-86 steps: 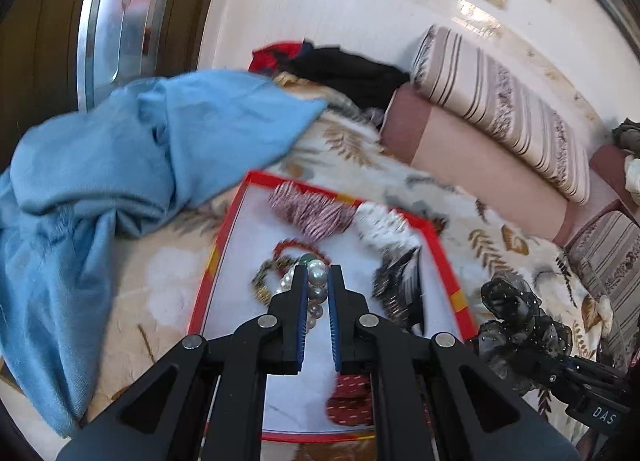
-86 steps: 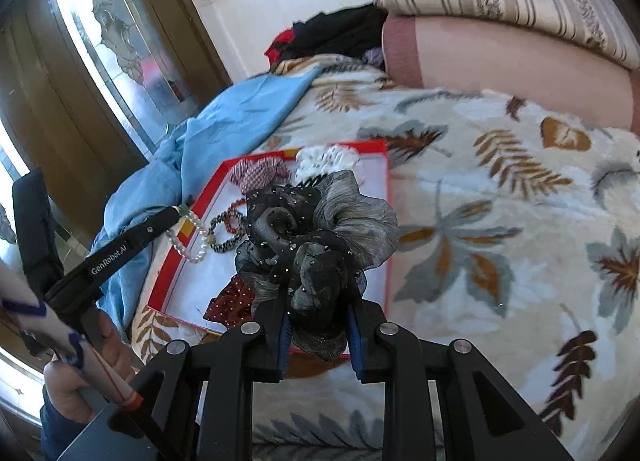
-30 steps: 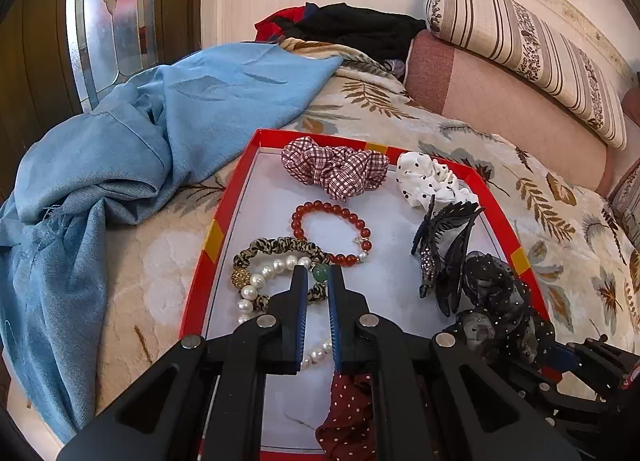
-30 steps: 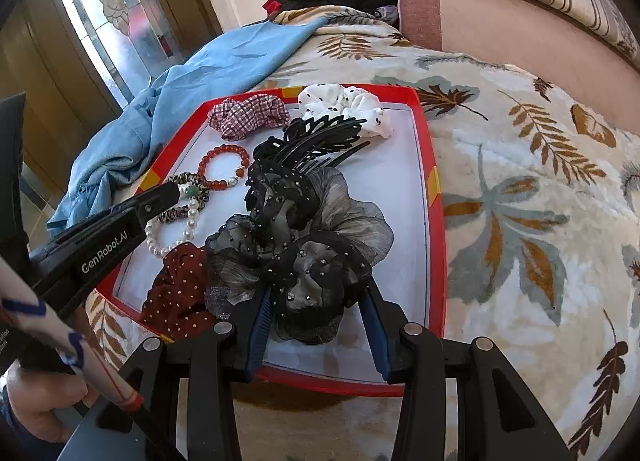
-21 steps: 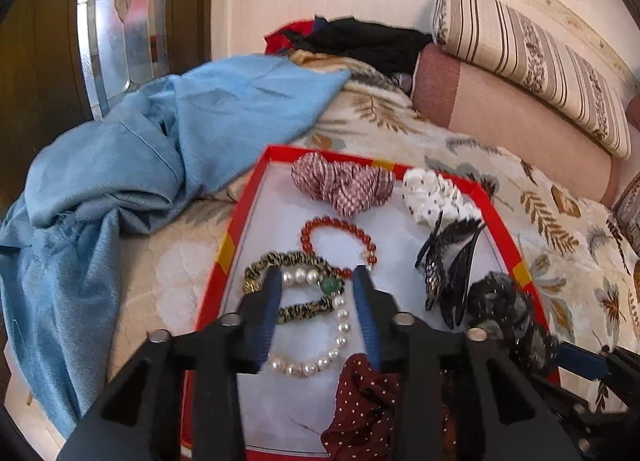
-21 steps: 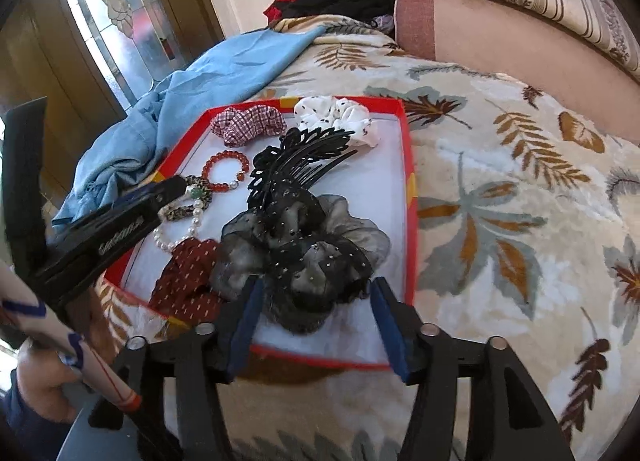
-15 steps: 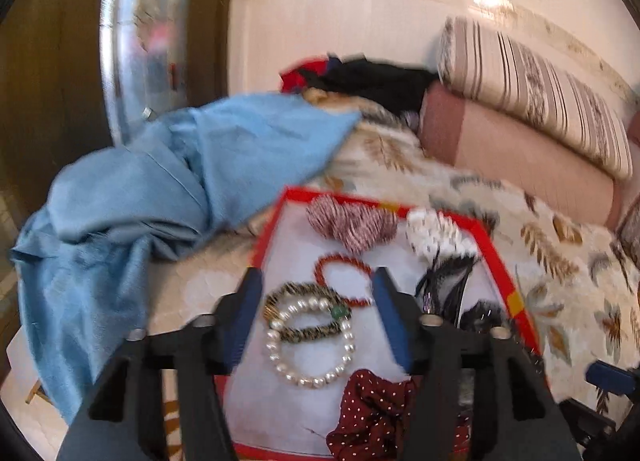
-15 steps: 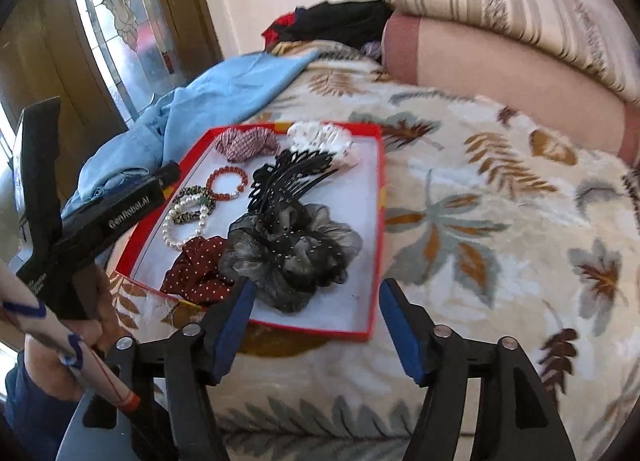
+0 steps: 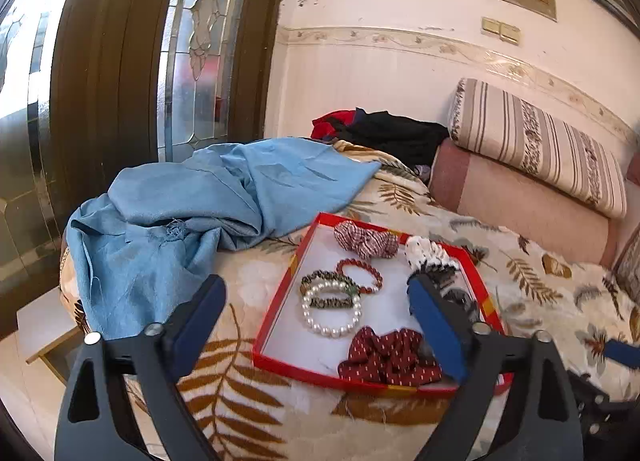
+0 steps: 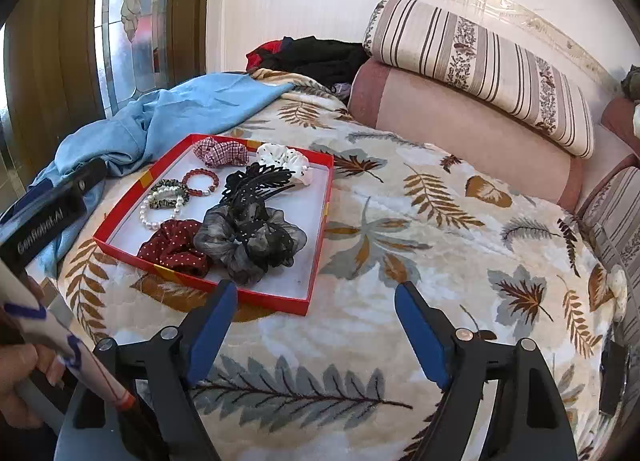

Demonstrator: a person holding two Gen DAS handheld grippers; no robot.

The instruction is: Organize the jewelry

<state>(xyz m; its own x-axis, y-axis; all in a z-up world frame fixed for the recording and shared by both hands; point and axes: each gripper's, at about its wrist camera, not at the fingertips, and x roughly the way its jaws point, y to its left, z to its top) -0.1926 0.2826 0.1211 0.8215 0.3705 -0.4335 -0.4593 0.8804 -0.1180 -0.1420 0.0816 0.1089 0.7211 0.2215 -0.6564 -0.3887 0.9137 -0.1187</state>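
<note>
A red-rimmed tray lies on the bed. In it lie a pearl bracelet, a red bead bracelet, a dark red dotted scrunchie, a plaid scrunchie and a white one. The right wrist view also shows a grey-black gauzy scrunchie and a black hair claw in the tray. My left gripper hangs back above the tray's near-left side, jaws opening, nothing between them. My right gripper hovers off the tray's near corner, jaws opening, also empty.
A crumpled blue cloth lies left of the tray at the bed's edge. A striped pillow on a pink bolster lines the far wall, beside a pile of dark clothes. A person's hand holds the left gripper's handle.
The left gripper let go of the pearl bracelet and the right let go of the gauzy black scrunchie. Both spread wide and pulled back and up from the tray.
</note>
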